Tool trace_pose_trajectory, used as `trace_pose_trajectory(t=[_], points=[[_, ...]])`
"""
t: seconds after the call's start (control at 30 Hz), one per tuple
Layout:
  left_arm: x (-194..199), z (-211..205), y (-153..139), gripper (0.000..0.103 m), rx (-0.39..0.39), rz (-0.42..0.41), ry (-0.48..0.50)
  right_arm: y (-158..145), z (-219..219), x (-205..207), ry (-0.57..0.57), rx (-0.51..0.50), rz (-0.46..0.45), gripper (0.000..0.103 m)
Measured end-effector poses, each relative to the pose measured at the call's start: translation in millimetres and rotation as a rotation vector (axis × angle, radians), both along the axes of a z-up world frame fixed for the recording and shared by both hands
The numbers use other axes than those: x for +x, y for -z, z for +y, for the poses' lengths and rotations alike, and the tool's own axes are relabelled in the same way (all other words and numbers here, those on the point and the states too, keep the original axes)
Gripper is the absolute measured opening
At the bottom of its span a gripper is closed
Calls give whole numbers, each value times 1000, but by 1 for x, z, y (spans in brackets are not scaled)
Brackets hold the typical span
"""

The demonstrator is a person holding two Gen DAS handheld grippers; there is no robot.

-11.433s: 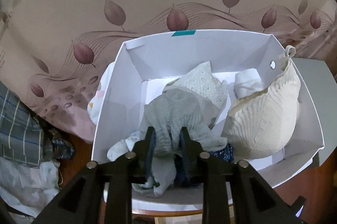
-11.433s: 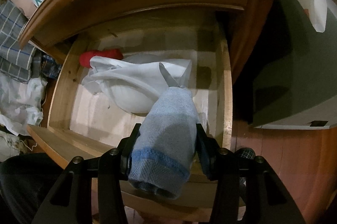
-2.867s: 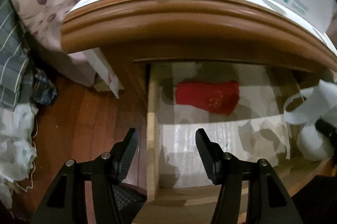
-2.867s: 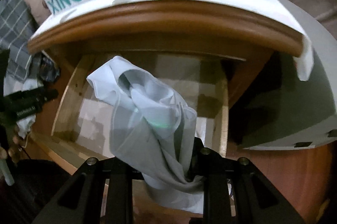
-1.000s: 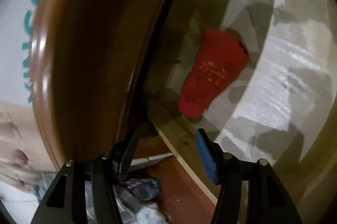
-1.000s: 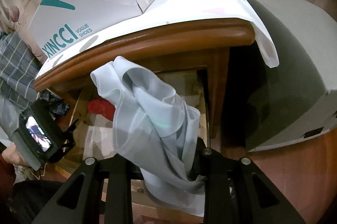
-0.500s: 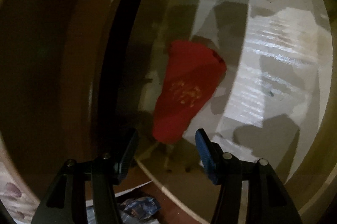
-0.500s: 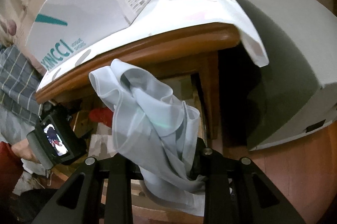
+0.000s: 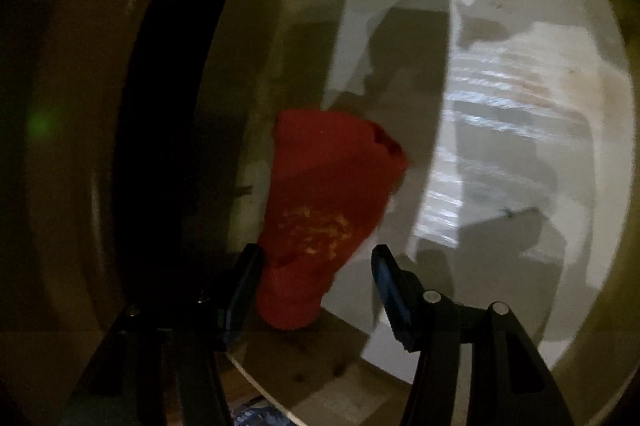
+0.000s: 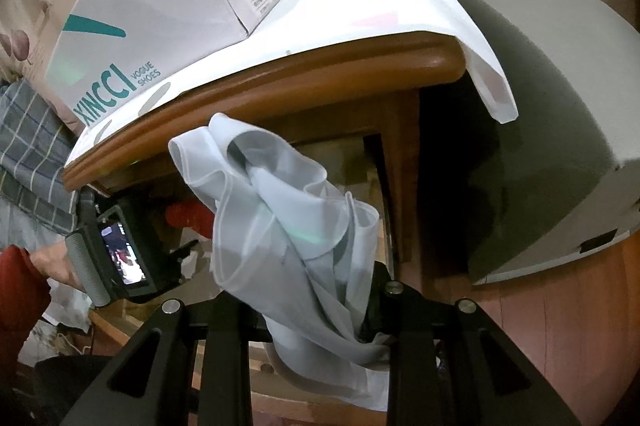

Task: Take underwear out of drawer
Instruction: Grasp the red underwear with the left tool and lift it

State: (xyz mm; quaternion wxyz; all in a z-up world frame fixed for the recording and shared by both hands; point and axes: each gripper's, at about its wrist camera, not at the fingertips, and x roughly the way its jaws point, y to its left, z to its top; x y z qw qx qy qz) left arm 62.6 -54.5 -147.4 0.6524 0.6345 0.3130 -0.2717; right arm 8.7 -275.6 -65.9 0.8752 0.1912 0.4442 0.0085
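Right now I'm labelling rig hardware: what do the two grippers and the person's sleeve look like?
Both are black frames with silver bolt heads. The left gripper has blue-padded fingers and carries a small lit screen on a grey band, seen from the right wrist. The right gripper is largely cloth-covered. The sleeve is red.

Hand-held gripper (image 10: 312,322): black frame, silver screws. Left hand-held gripper (image 9: 316,282): blue pads. Person's sleeve (image 10: 20,290): red.

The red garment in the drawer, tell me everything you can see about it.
The red garment is a small piece of soft-looking fabric, folded or bunched, with a faint yellowish print on its nearer half. It lies flat on the drawer's pale lining, close to the shadowed side wall. Its near end sits between the open fingers of the left hand-held gripper, which do not press on it. The view is dim and blurred.
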Motion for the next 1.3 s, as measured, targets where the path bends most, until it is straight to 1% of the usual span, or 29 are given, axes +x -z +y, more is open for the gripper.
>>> trace_pose_trajectory(t=[0.07,0.23,0.3,0.37,0.4,0.47,0.53,0.57,0.67,0.8,0.83,0.97,1.07,1.17,1.2,1.27,1.3], points=[[8,1,5,58,6,-7,-11,0,0,1,-1,1,2,25],[6,-1,7,58,13,-12,1,1,1,3,-10,-1,8,25],[6,-6,8,56,8,-15,6,1,1,3,-12,2,8,25],[7,-8,5,50,-11,-6,-5,2,2,4,-18,2,11,25],[13,-3,9,44,-20,10,-21,2,3,4,-20,1,12,25],[16,-3,6,38,-43,35,-45,3,4,4,-25,-1,12,26],[15,-3,3,32,-45,50,-54,3,3,4,-24,0,13,26],[14,-3,2,31,-47,66,-62,3,3,4,-23,1,12,26],[11,-2,-5,29,-48,145,-101,3,2,3,-22,4,12,27],[18,7,-14,29,-68,289,-208,3,2,2,-27,7,11,28],[18,8,-15,29,-71,314,-227,3,2,2,-29,7,10,28],[14,14,-22,29,-66,490,-339,3,2,2,-33,16,9,28],[15,21,-22,29,-67,598,-425,2,2,1,-37,19,9,28],[11,26,-24,32,-83,657,-489,1,2,1,-40,27,3,28],[10,27,-25,36,-92,659,-501,0,2,1,-41,29,2,28],[12,29,-29,38,-138,663,-541,0,3,1,-43,32,1,29],[13,30,-31,43,-151,651,-551,0,3,1,-44,33,1,29]])
